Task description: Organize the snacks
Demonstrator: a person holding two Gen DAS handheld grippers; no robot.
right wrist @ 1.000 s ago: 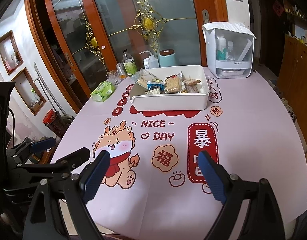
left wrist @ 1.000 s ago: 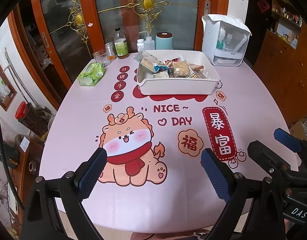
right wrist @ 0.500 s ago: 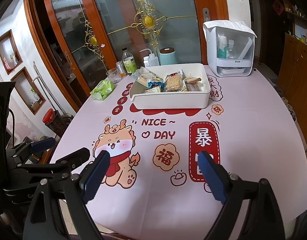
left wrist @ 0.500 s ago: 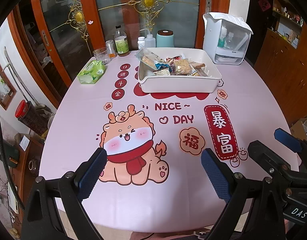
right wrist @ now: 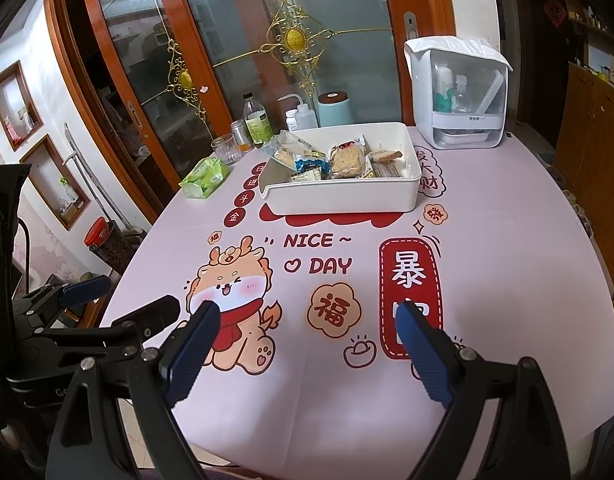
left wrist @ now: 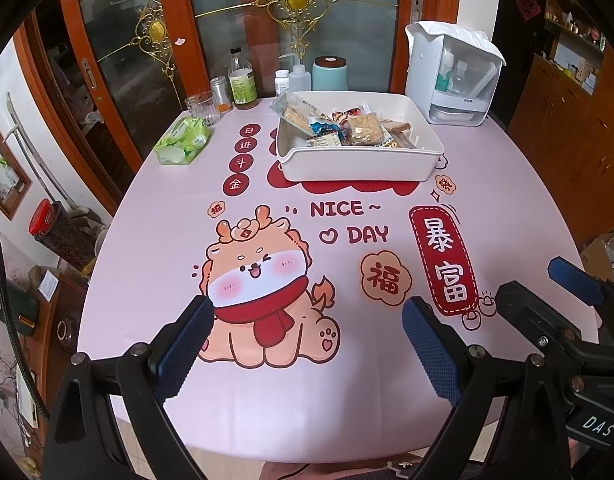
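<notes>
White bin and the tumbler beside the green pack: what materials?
White bin: looks like molded plastic, satin finish, with rounded corners, a thick rim and a pour lip. Tumbler: probably clear glass, see-through with faceted walls, though clear plastic can't be excluded.

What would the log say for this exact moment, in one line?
stage: approach | left gripper: open, empty | right gripper: open, empty | snacks: in white bin, far side of table

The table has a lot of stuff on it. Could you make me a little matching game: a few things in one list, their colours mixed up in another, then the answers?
Things:
1. snack bin
2. tissue pack
3. canister
4. left gripper pads

Colours:
A. pale teal with a brown lid
B. blue
C. white
D. green

Pairs: 1-C, 2-D, 3-A, 4-B
</notes>
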